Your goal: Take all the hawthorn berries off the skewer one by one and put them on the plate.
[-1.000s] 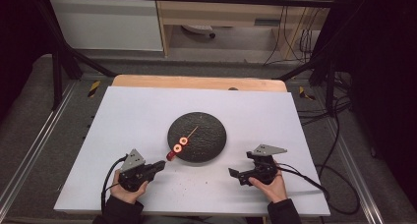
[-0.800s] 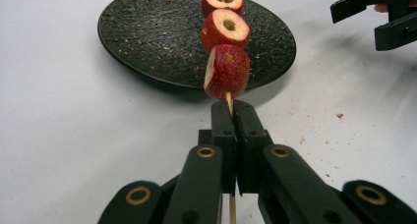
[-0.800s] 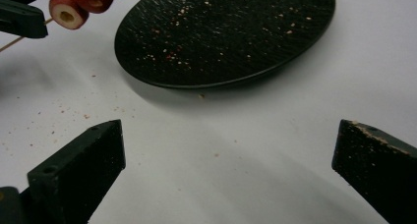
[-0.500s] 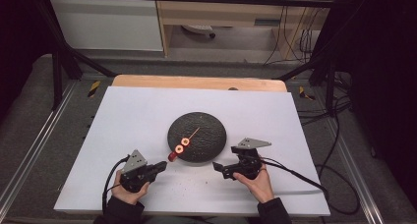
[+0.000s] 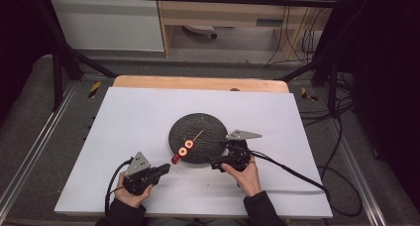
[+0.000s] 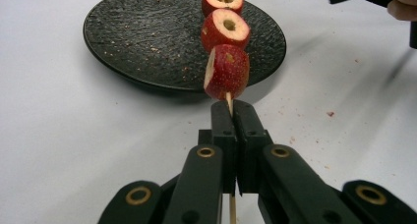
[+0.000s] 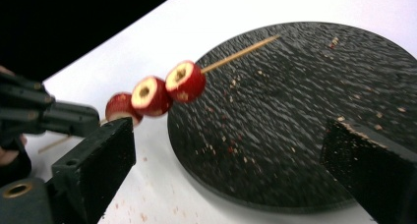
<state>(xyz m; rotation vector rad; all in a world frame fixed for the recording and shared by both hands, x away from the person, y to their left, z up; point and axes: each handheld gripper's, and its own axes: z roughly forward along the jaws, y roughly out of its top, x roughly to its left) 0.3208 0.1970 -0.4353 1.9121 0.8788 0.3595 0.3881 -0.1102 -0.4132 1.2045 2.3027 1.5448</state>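
Note:
A thin wooden skewer (image 7: 241,52) carries three red cored fruit pieces (image 5: 185,147) (image 6: 226,71) (image 7: 152,94). Its bare tip rests on the round black plate (image 5: 208,129), and the fruit end sticks out over the plate's front-left rim. My left gripper (image 5: 166,167) (image 6: 232,106) is shut on the skewer's near end, just behind the last fruit piece. At the plate's front-right rim my right gripper (image 5: 214,162) (image 7: 231,135) points left toward the fruit. It is open; its jaws have just been closing a little and grip nothing, with the plate rim in the gap.
The plate (image 6: 137,37) (image 7: 305,111) sits mid-table on a white sheet (image 5: 138,117) over a wooden tabletop. Red crumbs dot the plate and the sheet near it. Cables trail from both grippers. Black frame bars stand at the table's far corners.
My right gripper has moved left and away from me, from the sheet right of the plate to the plate's front-right rim. The left gripper and the skewer have stayed put.

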